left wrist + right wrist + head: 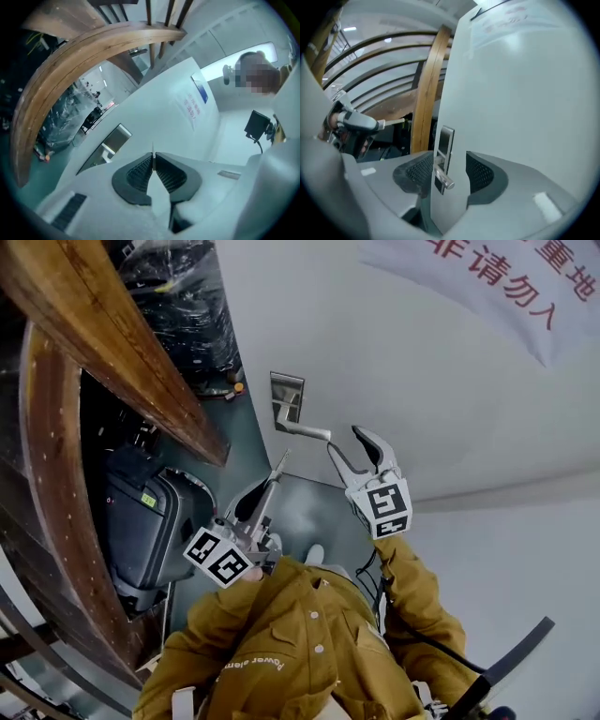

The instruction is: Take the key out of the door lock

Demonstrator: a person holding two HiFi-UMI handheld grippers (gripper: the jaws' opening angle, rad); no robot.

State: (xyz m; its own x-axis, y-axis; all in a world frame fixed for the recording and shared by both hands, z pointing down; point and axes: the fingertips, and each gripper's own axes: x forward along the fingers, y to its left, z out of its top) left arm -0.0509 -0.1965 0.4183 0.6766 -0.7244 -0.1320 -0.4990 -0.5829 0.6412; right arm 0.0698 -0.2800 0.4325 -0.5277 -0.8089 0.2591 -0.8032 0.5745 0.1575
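A white door [422, 381] carries a steel lock plate [287, 395] with a lever handle [302, 431]. I cannot make out a key on it in any view. My right gripper [343, 439] is open just right of the lever's end. In the right gripper view its jaws [449, 159] frame the lock plate [445, 140] and handle [443, 180] without touching them. My left gripper [283, 457] is shut, its tip just below the lever. In the left gripper view a thin pale sliver shows between the pads [140, 173]; I cannot tell what it is.
Curved wooden beams [112, 343] run close on the left, with a black case [141, 521] under them. A sign with red print [506, 277] hangs on the door. My yellow jacket [300, 643] fills the lower head view. A person [255, 75] stands at the right.
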